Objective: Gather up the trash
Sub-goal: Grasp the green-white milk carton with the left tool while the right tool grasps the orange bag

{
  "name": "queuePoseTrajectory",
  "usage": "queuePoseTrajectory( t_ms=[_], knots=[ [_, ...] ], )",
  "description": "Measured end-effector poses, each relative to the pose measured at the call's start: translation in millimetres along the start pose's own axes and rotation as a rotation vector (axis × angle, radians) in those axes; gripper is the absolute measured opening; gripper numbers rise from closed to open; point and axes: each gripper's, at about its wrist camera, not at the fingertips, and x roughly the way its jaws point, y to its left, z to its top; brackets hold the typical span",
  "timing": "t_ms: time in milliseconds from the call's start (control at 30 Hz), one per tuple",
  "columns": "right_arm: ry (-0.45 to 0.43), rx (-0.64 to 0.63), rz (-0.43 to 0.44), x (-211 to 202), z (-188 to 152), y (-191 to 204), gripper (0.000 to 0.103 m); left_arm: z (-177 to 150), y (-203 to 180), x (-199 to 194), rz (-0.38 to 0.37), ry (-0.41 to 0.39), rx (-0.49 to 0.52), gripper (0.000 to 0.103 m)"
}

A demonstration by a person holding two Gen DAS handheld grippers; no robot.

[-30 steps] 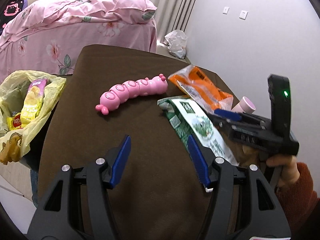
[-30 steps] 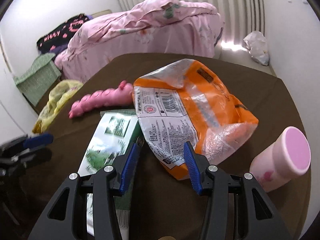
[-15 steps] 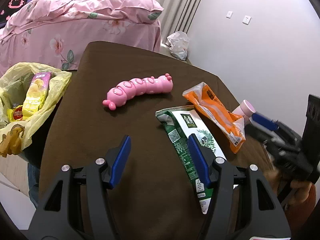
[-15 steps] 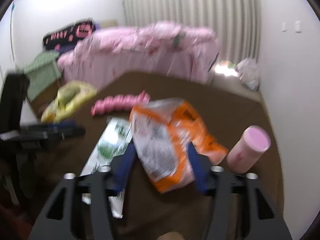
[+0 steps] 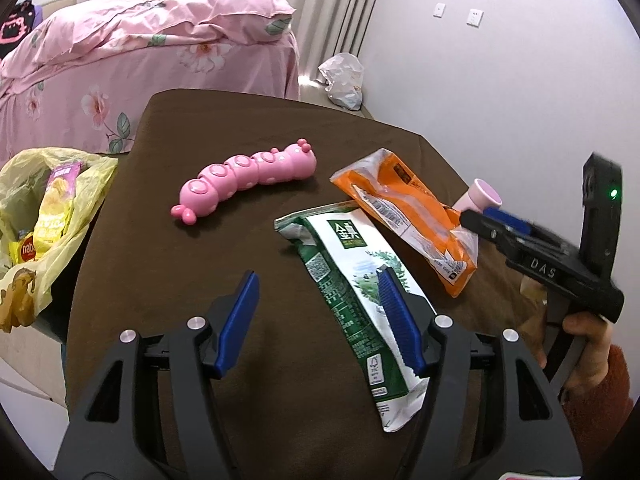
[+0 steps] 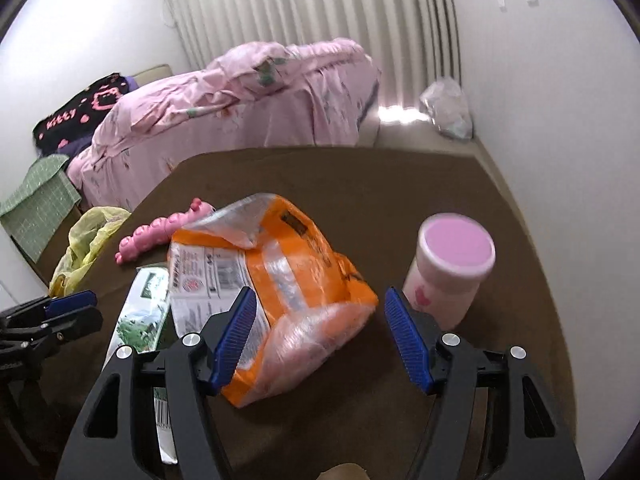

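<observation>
Risk of catching the upright pink-lidded plastic cup at two o'clock while closing the wide-open, empty right gripper on the crinkly orange plastic snack bag.

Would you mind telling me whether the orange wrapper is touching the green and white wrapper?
Touching: in the left wrist view the orange wrapper lies overlapping the top edge of the green and white wrapper.

Non-task items on and beyond the table

Pink caterpillar toy lies on the brown tablecloth; pink-lidded cup stands upright near the wall. Behind, a bed with pink floral bedding; white bag by curtain.
</observation>
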Motion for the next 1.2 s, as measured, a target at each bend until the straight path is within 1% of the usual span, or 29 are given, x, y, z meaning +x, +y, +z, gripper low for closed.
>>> queuePoseTrajectory(
  t_ms=[100, 167, 233, 300, 333, 433, 467, 500, 567, 600, 633, 700, 800, 867, 900, 933, 967, 1000, 1067, 1100, 1200],
  knots=[
    [-0.03, -0.034, -0.025, -10.3, 3.7, 0.0, 0.063, 2.3, -6.2, -0.3, 0.005, 0.002, 0.017, 0.059],
    [-0.052, -0.031, -0.056, -19.6, 2.7, -6.6, 0.063, 4.2, -13.3, -2.0, 0.035, -0.012, 0.044, 0.059],
    [-0.065, -0.005, -0.081, -30.9, -1.8, -18.3, 0.063, 7.1, -30.6, -2.7, 0.061, -0.029, 0.122, 0.059],
    [-0.074, 0.039, -0.103, -41.1, -7.1, -32.0, 0.063, 9.7, -52.3, 3.0, 0.095, -0.024, 0.218, 0.06],
    [-0.078, 0.056, -0.106, -43.6, -8.4, -36.4, 0.063, 9.8, -65.1, 9.7, 0.119, -0.014, 0.276, 0.06],
    [-0.084, 0.11, -0.098, -48.9, -10.2, -48.6, 0.063, 2.9, -93.0, 32.8, 0.159, 0.04, 0.396, 0.06],
    [-0.082, 0.114, -0.089, -49.3, -9.6, -49.4, 0.063, -0.3, -97.4, 37.2, 0.164, 0.053, 0.42, 0.06],
    [-0.081, 0.106, -0.08, -49.2, -8.5, -47.9, 0.063, -6.9, -101.2, 41.4, 0.183, 0.064, 0.466, 0.06],
    [-0.074, 0.063, -0.068, -46.3, -5.7, -39.5, 0.063, -14.5, -98.2, 41.1, 0.22, 0.057, 0.52, 0.061],
    [-0.06, 0.02, -0.061, -41.7, -4.2, -30.9, 0.063, -17.3, -91.0, 37.3, 0.232, 0.043, 0.533, 0.061],
    [-0.05, -0.003, -0.059, -37.8, -3.8, -25.7, 0.063, -18.9, -80.0, 31.8, 0.234, 0.029, 0.523, 0.061],
    [-0.022, -0.04, -0.056, -26.1, -4.5, -15.6, 0.063, -18.6, -54.7, 21.6, 0.21, 0.027, 0.469, 0.061],
    [0.036, -0.01, -0.069, -4.2, -8.4, -10.4, 0.063, -14.6, -10.3, 8.3, 0.189, 0.024, 0.331, 0.061],
    [0.066, 0.017, -0.074, 5.5, -14.2, -8.9, 0.063, -9.6, 13.1, -1.5, 0.13, 0.011, 0.234, 0.062],
    [0.078, 0.013, -0.09, 8.5, -18.1, -6.7, 0.063, -5.6, 21.5, -5.8, 0.085, 0.001, 0.194, 0.063],
    [0.083, 0.008, -0.102, 10.1, -20.5, -5.9, 0.063, -0.9, 26.5, -7.5, 0.039, 0.0, 0.175, 0.065],
    [0.089, 0.006, -0.112, 10.9, -22.7, -5.6, 0.063, 3.1, 28.0, -5.9, 0.017, 0.007, 0.178, 0.07],
    [0.098, 0.018, -0.116, 10.6, -25.2, -7.2, 0.063, 7.2, 27.5, -1.8, 0.01, 0.019, 0.196, 0.071],
    [0.11, 0.047, -0.1, 11.0, -27.8, -12.3, 0.063, 13.3, 24.4, 11.3, 0.041, 0.055, 0.227, 0.071],
    [0.12, 0.062, -0.092, 11.0, -29.3, -15.1, 0.063, 17.4, 21.9, 20.6, 0.038, 0.084, 0.235, 0.071],
    [0.146, 0.084, -0.082, 11.7, -32.7, -21.0, 0.063, 27.0, 15.3, 43.9, -0.003, 0.156, 0.222, 0.071]
  ],
)
